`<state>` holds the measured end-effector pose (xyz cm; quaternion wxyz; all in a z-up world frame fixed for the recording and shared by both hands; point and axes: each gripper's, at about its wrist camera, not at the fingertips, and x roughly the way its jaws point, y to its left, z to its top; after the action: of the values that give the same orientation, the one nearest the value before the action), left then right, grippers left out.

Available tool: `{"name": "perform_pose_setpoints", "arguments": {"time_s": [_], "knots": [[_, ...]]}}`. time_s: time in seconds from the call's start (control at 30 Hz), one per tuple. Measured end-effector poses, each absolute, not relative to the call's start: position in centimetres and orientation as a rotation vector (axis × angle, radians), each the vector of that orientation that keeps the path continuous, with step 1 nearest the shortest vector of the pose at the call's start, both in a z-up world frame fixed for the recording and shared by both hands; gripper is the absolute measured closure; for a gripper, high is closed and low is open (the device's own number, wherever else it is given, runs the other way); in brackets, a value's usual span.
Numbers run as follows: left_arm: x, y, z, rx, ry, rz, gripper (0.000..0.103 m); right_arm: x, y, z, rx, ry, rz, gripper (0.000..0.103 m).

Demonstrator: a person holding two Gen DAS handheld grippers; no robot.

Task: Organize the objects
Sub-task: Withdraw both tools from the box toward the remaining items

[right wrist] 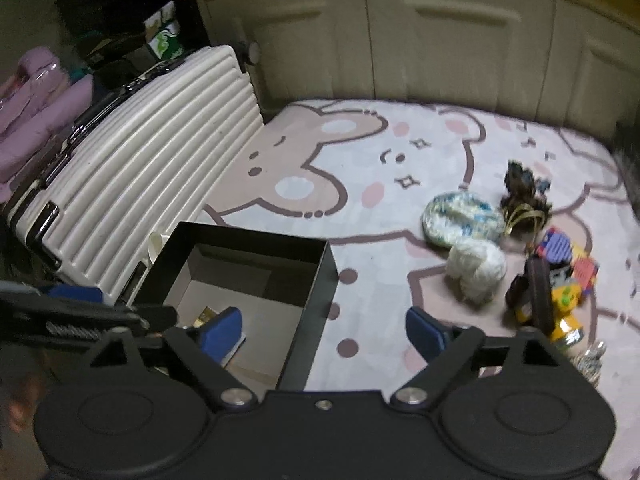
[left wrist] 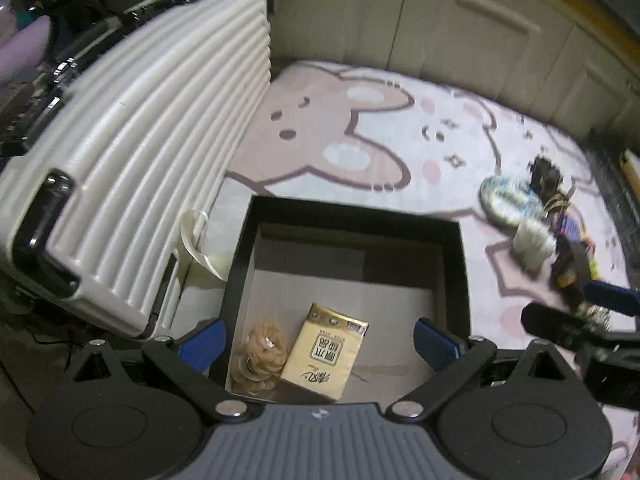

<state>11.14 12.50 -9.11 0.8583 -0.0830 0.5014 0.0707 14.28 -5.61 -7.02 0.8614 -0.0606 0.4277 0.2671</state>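
Left tool (left wrist: 318,342) spread apart, nothing between the pads, poised over the black box (left wrist: 460,264). Inside the box: a tissue pack (left wrist: 322,350) touching a beige hair tie (left wrist: 262,354). Right tool (right wrist: 324,330) likewise apart and empty, above the box's right wall. Loose items (right wrist: 476,268) lie on the rug (right wrist: 360,152); suitcase (left wrist: 140,152) beside the box.

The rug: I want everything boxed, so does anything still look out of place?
Yes. A loose pile lies on the rug's right side, outside the black box, which holds only a tissue pack and a beige scrunchie.
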Motion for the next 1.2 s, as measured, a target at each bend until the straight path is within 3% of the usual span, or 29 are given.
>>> {"name": "perform_pose_setpoints", "arguments": {"time_s": [0.17,1.2], "knots": [[10.4,12.8,-7.8,-0.204,1.000,0.162,0.001,14.0,-6.1,-6.6,-0.156,0.849,0.552,0.000],[12.2,7.2,-6.6,-0.180,0.880,0.079,0.000,18.0,-16.4,-6.0,-0.087,0.784,0.354,0.000]]}}
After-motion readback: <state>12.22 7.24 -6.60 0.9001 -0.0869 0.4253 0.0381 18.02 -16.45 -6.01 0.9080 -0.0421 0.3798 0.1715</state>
